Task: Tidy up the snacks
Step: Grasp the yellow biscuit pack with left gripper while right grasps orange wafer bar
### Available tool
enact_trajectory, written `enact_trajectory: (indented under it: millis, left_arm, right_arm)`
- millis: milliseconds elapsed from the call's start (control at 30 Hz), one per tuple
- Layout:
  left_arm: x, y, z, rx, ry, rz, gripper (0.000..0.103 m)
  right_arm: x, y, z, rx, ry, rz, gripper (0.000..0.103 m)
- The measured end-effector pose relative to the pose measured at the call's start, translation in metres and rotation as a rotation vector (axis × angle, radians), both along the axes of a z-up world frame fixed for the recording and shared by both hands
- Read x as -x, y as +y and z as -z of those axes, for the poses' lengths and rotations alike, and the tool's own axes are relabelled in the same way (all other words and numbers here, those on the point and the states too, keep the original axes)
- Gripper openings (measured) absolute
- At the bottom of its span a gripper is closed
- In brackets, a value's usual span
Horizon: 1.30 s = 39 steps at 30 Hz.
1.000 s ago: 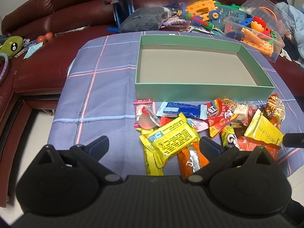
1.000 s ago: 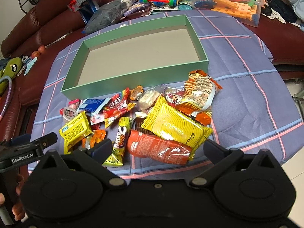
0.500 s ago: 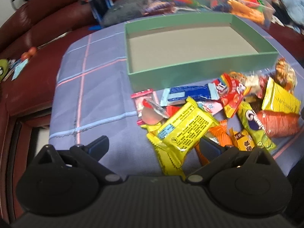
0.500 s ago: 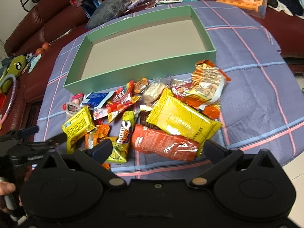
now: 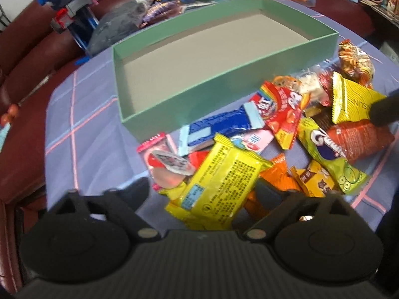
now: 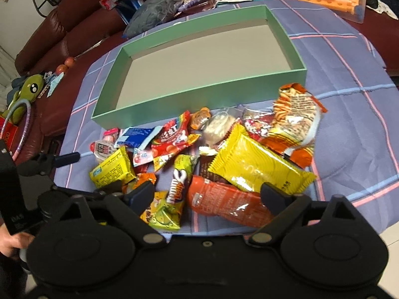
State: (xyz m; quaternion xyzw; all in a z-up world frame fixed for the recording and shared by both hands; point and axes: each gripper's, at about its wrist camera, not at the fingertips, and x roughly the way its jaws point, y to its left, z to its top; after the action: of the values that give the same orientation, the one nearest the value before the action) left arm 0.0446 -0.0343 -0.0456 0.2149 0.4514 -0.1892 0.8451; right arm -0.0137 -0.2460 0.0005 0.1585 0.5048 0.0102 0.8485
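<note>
Now both tongs, left tongs (image 5: 203, 190) and right tongs (image 6: 208, 194), are hanging wide open, holding nothing, over the snacks (image 6: 256, 167); next, grabbing 1 for the green box (image 6: 199, 92).

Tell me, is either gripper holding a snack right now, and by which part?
Nothing is held. The left gripper and right gripper are both open above the snack pile, and the green box has nothing in it.

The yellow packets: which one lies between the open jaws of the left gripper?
The small yellow packet with black printed text, lying back side up. The big yellow packet lies farther right, showing large letters.
</note>
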Motion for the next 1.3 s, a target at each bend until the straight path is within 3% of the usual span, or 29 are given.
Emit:
enact_trajectory:
  millis: [33, 100, 133, 267, 500, 700, 967, 1300]
  left_arm:
    - [-0.001, 0.000, 0.001, 0.018, 0.017, 0.002, 0.060]
    - [0.000, 0.001, 0.003, 0.044, 0.036, -0.005, 0.048]
    - [0.000, 0.002, 0.003, 0.057, 0.041, -0.015, 0.047]
    - [-0.006, 0.020, -0.001, 0.141, 0.073, -0.117, 0.047]
    - [0.003, 0.069, -0.009, 0.237, 0.062, -0.267, 0.047]
    - [0.008, 0.105, -0.007, 0.278, 0.063, -0.361, 0.047]
    - [0.013, 0.129, 0.019, 0.291, 0.111, -0.425, 0.047]
    - [0.023, 0.135, 0.027, 0.301, 0.105, -0.458, 0.049]
  right_arm:
    - [-0.003, 0.002, 0.000, -0.004, 0.000, -0.005, 0.090]
    - [-0.008, 0.008, 0.002, -0.002, -0.004, -0.017, 0.085]
    - [-0.011, 0.013, 0.002, -0.001, -0.007, -0.029, 0.079]
    - [-0.019, 0.030, 0.005, -0.019, -0.008, -0.084, 0.068]
    - [-0.033, 0.074, 0.007, -0.071, -0.018, -0.227, 0.066]
    - [-0.040, 0.106, 0.029, -0.122, 0.073, -0.310, 0.057]
    - [-0.038, 0.124, 0.048, 0.010, 0.146, -0.301, 0.056]
    - [-0.052, 0.162, 0.059, 0.147, 0.092, -0.375, 0.065]
